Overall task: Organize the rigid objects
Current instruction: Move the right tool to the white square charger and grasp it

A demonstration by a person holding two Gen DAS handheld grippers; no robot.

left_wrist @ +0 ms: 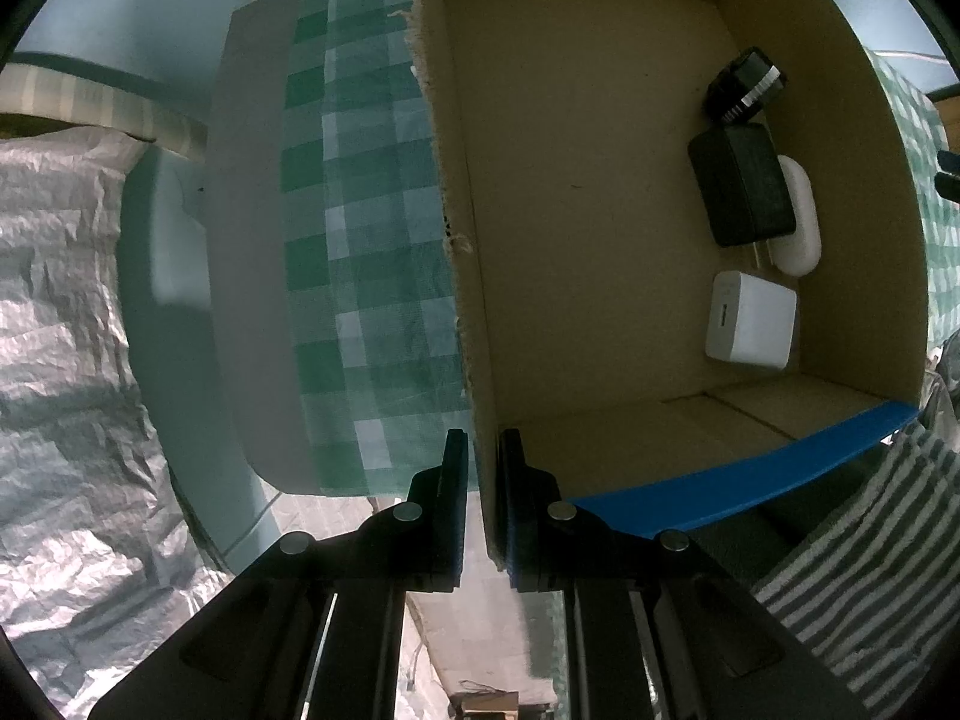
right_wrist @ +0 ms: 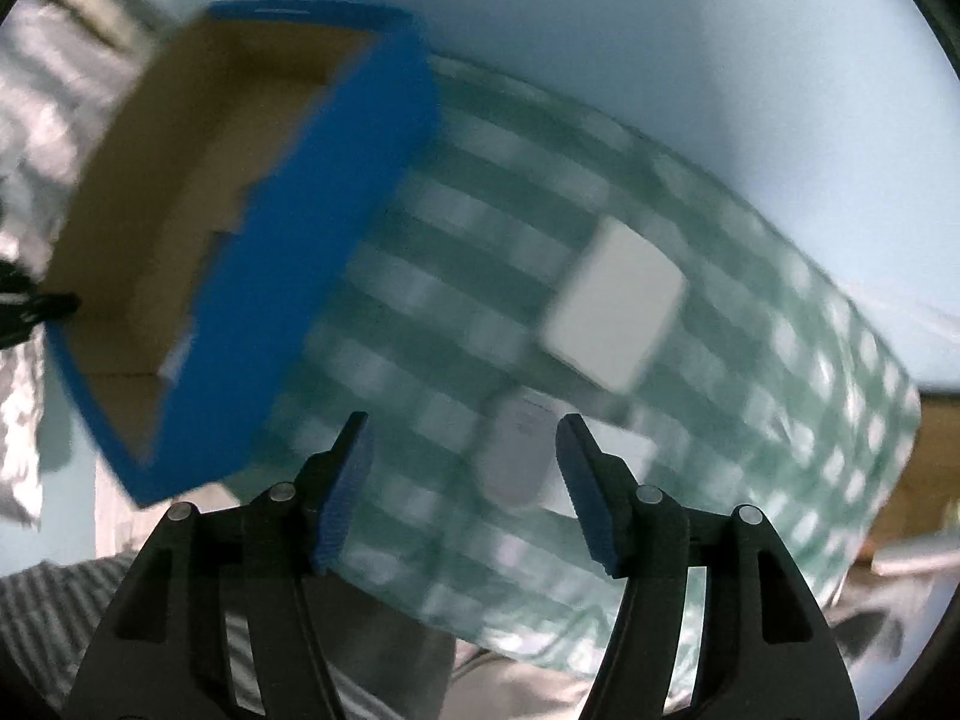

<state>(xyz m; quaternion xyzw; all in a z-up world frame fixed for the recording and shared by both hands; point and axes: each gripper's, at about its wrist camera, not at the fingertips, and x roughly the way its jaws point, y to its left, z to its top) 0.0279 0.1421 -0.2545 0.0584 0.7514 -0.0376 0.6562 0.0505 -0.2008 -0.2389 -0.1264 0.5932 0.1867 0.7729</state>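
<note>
Gripping the left wall of the cardboard box (left_wrist: 600, 180), the left gripper (left_wrist: 483, 450) has its jaws closed narrow on the torn edge. Inside, along the box's right wall, lie a black adapter (left_wrist: 741, 183), a white case (left_wrist: 798, 216) and a white charger (left_wrist: 750, 319). The right gripper (right_wrist: 461, 438) hovers wide open above a blurred white block (right_wrist: 615, 306) and a grey object (right_wrist: 519, 456) on the checked cloth (right_wrist: 750, 372).

A green-and-white checked tablecloth (left_wrist: 366, 252) covered the tabletop, hanging over its near edge in the blurred right wrist view. Behind it stood a plain pale blue wall (right_wrist: 690, 24). Crinkled silvery foil sheeting (left_wrist: 66, 324) lay off to the left, below a striped cushion edge (left_wrist: 84, 93). Light was dim and cool.
</note>
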